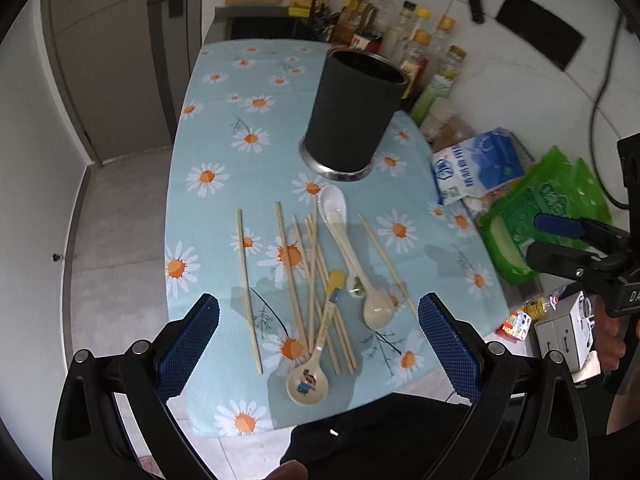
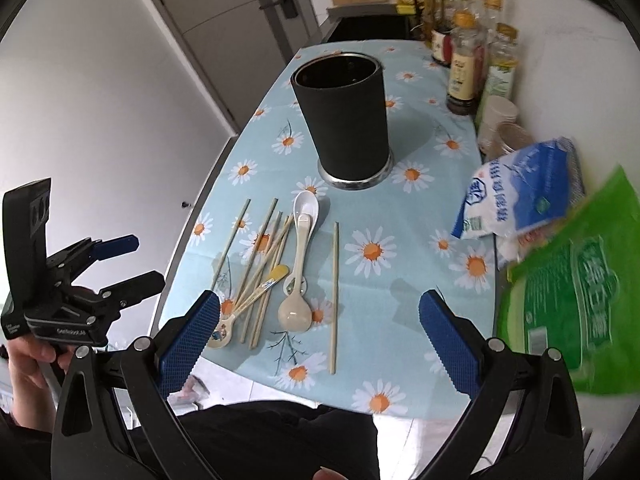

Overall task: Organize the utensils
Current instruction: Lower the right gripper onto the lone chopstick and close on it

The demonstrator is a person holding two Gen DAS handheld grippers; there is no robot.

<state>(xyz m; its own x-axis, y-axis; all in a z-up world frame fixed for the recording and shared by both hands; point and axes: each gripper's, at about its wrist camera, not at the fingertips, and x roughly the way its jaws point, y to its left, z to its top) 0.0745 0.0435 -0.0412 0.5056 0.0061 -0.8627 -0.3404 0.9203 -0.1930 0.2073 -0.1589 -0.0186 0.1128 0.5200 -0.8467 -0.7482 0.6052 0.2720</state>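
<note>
Both the left gripper (image 1: 319, 340) and right gripper (image 2: 320, 338) are hovering with fingers wide (gripping nothing) over chopsticks (image 1: 316, 280) and spoons (image 1: 372, 300) lying near the black holder (image 1: 354, 112) on the worktop (image 1: 224, 128).

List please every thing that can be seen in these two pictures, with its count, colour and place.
Utensil holder: one, black with a metal base, upright at the far middle of the cloth.
Chopsticks: about nine, pale wood, loose in front of the holder; one lies apart to the right.
Spoons: four; a white one nearest the holder, a beige one, a cartoon-printed one at the near edge, and a smaller white one partly hidden.
Tablecloth: one, light blue with daisies.
Bottles: several, yellow-capped, along the right wall.
Bags: one white and blue, one green, at the right.
Left gripper: black with blue pads, open, above the near utensils.
Right gripper: same, open, holding nothing.
</note>
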